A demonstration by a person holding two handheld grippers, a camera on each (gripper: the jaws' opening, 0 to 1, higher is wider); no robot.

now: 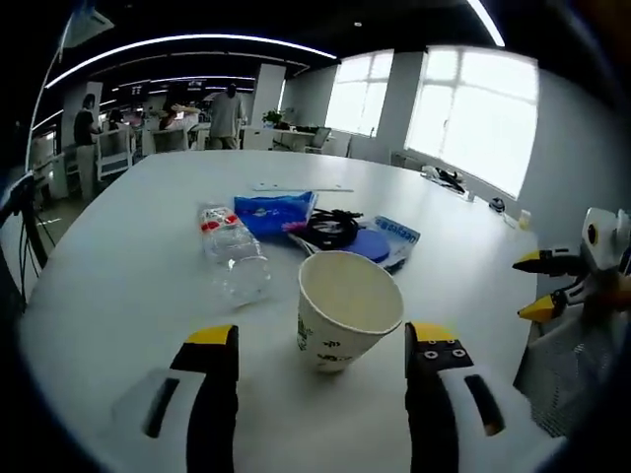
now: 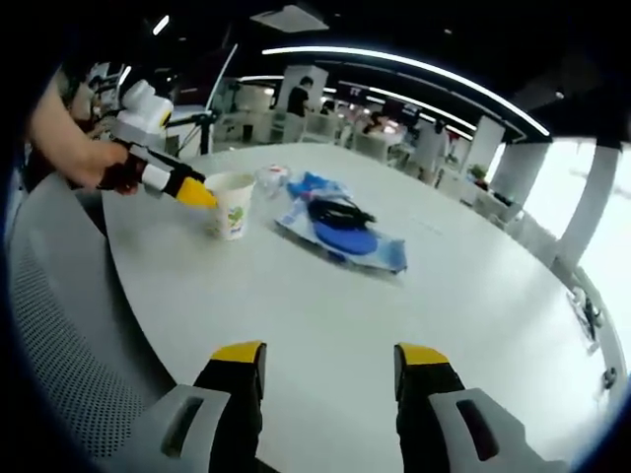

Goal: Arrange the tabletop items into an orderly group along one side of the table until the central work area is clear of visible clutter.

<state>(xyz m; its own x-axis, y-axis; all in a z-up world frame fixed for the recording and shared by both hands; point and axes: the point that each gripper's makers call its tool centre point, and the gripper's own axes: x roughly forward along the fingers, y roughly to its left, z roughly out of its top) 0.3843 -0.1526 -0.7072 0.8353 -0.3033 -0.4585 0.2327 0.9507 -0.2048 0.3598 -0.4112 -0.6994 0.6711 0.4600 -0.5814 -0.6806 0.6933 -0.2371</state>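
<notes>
A white paper cup (image 1: 345, 307) stands upright on the white table (image 1: 128, 276), just ahead of my left gripper (image 1: 322, 337), whose jaws are open on either side of it without touching. Behind the cup lie a clear plastic bottle (image 1: 233, 258) on its side, a blue tissue pack (image 1: 273, 211), a black cable coil (image 1: 330, 229) and a blue round pad on a plastic bag (image 1: 383, 241). My right gripper (image 2: 330, 357) is open over bare table. From there I see the cup (image 2: 231, 211), the left gripper (image 2: 193, 193) beside it, the cable (image 2: 338, 213) and the blue pad (image 2: 347, 237).
A grey mesh chair back (image 2: 69, 325) sits near the table's edge. The right gripper (image 1: 540, 286) reaches in from the right of the left gripper view. A hand (image 2: 84, 158) holds the left gripper. People and desks stand far behind. Windows (image 1: 473, 108) line the wall.
</notes>
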